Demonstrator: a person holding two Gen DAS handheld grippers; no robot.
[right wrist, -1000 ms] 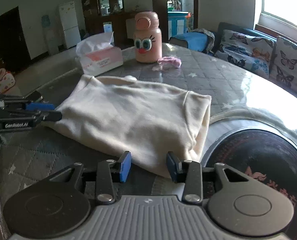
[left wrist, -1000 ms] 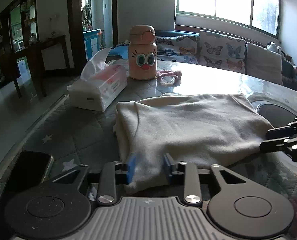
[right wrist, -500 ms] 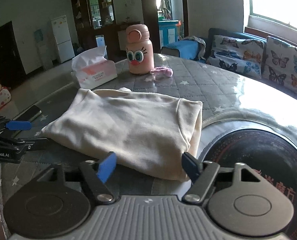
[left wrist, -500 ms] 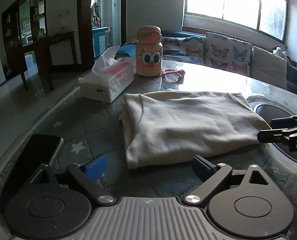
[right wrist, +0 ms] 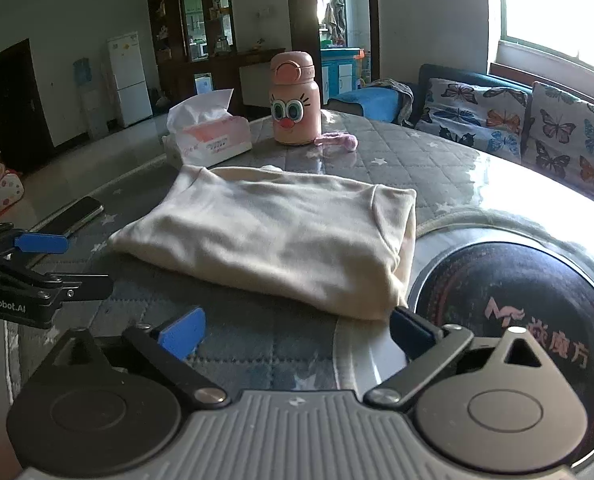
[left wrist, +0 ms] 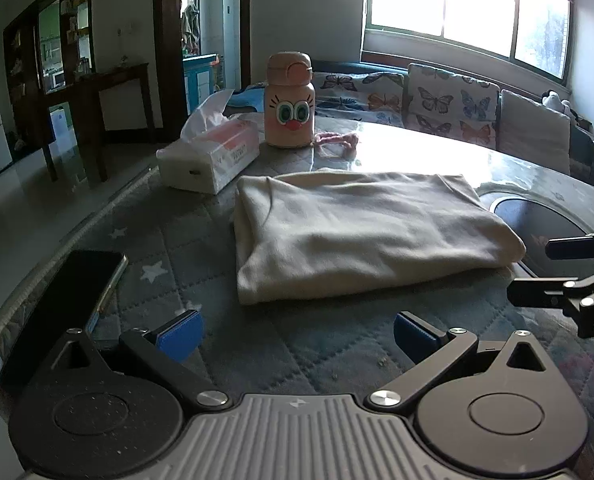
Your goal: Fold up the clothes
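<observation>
Left wrist: right claw [left wrist: 537, 272] cropped — garment [left wrist: 361, 236] folded

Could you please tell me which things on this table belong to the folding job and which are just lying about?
Job: folded cream cotton garment; left gripper; right gripper.

Lying about: white-and-pink tissue pack; pink cartoon-face bottle; black smartphone; pink fabric scrap.

- Bright window [left wrist: 469, 8] on far wall; strong daylight glare.
- Sofa [right wrist: 509, 128] below it, butterfly-print cushions.
- Dark wooden cabinet [right wrist: 193, 28] and white refrigerator [right wrist: 129, 78] against pale walls.
- Pale glossy floor [left wrist: 37, 208].
</observation>
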